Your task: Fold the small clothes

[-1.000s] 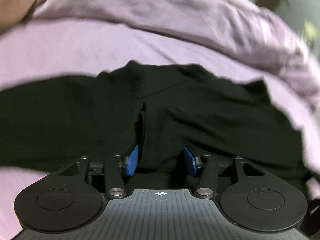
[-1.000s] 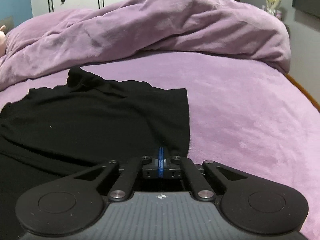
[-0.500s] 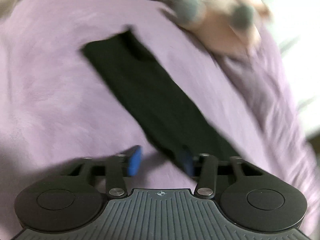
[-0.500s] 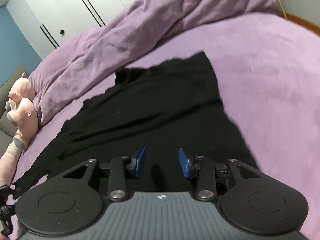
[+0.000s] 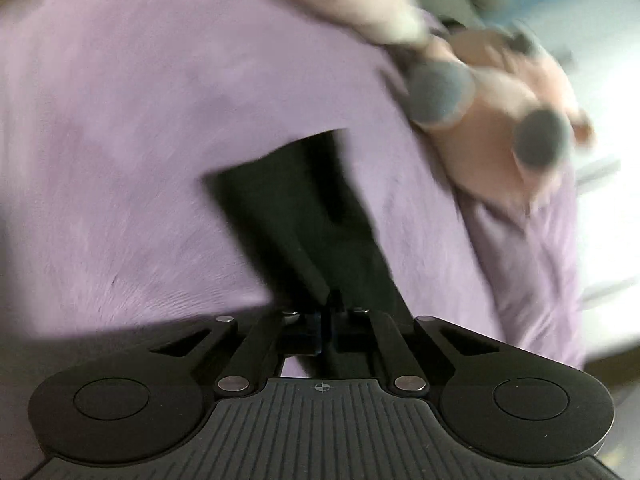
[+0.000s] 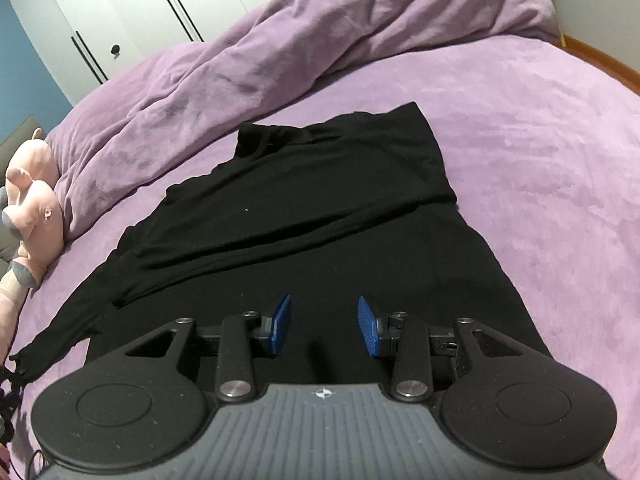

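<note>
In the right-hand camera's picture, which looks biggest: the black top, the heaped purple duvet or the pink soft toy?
As they look in that view:
1. black top
2. purple duvet, roughly alike; it lies farther off, so unsure
3. pink soft toy, smallest, partly cut off

White wardrobe (image 6: 132, 12), blue wall (image 6: 24, 64), and purple-covered bed (image 6: 540, 128) with rumpled duvet (image 6: 320, 40).

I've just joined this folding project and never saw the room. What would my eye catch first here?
A black garment spread mid-bed on the purple bedspread, partly folded over itself. A pink plush toy lies at the bed's left edge. The left gripper is shut on the garment's long sleeve; the right gripper hovers open.
</note>
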The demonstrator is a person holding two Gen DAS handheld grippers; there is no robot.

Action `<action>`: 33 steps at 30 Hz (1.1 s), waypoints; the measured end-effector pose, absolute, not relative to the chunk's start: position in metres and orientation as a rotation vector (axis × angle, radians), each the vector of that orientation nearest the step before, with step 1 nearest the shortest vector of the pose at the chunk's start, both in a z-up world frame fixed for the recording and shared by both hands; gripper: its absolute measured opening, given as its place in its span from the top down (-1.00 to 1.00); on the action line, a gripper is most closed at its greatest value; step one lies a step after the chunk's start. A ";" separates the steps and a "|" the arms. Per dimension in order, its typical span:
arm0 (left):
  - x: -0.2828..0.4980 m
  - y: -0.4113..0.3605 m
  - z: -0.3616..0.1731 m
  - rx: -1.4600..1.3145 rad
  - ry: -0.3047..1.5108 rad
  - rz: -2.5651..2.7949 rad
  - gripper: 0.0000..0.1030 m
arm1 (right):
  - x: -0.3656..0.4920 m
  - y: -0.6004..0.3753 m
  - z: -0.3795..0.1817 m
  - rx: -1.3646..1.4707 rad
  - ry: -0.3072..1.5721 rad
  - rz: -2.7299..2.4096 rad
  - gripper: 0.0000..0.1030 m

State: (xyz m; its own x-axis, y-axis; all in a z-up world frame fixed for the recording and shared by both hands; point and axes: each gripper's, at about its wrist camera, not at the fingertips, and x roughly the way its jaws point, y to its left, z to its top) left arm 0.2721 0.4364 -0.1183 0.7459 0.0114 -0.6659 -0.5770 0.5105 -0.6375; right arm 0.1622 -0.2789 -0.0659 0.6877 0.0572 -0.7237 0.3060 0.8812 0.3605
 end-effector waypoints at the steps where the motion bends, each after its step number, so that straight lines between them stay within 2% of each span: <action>1: 0.277 0.423 -0.103 -0.882 0.655 0.361 0.90 | 0.162 -0.280 -0.066 0.488 0.805 -0.145 0.30; 4: 0.292 0.363 -0.056 -0.642 0.641 0.218 0.90 | 0.159 -0.282 -0.066 0.519 0.791 -0.139 0.29; 9: 0.295 0.194 -0.001 -0.315 0.625 -0.250 0.86 | 0.150 -0.284 -0.063 0.556 0.764 -0.117 0.30; 10: 0.293 0.159 -0.002 -0.270 0.647 -0.348 0.73 | 0.148 -0.284 -0.062 0.560 0.761 -0.113 0.30; 11: 0.289 0.131 -0.008 -0.247 0.665 -0.427 0.35 | 0.147 -0.284 -0.061 0.564 0.757 -0.111 0.30; 12: 0.286 0.113 -0.017 -0.238 0.691 -0.476 0.14 | 0.145 -0.285 -0.059 0.568 0.751 -0.102 0.30; 13: 0.278 0.096 -0.028 -0.231 0.727 -0.508 -0.03 | 0.145 -0.285 -0.057 0.569 0.751 -0.092 0.30; 14: 0.272 0.085 -0.041 -0.230 0.766 -0.518 -0.01 | 0.146 -0.286 -0.057 0.568 0.757 -0.080 0.29; 17: 0.254 0.075 -0.074 -0.237 0.862 -0.420 0.02 | 0.154 -0.282 -0.058 0.556 0.780 -0.019 0.29; 22: 0.223 0.095 -0.096 -0.227 0.847 -0.226 -0.05 | 0.198 -0.254 -0.074 0.596 0.854 0.113 0.27; 24: 0.218 0.107 -0.097 -0.248 0.832 -0.168 -0.15 | 0.223 -0.234 -0.079 0.626 0.878 0.190 0.07; 26: 0.216 0.118 -0.096 -0.267 0.827 -0.141 -0.16 | 0.246 -0.215 -0.083 0.623 0.877 0.241 -0.25; 33: 0.218 0.140 -0.097 -0.317 0.828 -0.092 -0.16 | 0.309 -0.180 -0.100 0.629 0.884 0.265 -0.23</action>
State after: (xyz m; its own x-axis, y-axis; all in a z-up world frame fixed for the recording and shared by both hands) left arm 0.2176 0.1397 -0.0973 0.6750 -0.2036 -0.7091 -0.0424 0.9489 -0.3127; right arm 0.3092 -0.1804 -0.1001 0.6169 0.4631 -0.6364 0.0372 0.7905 0.6113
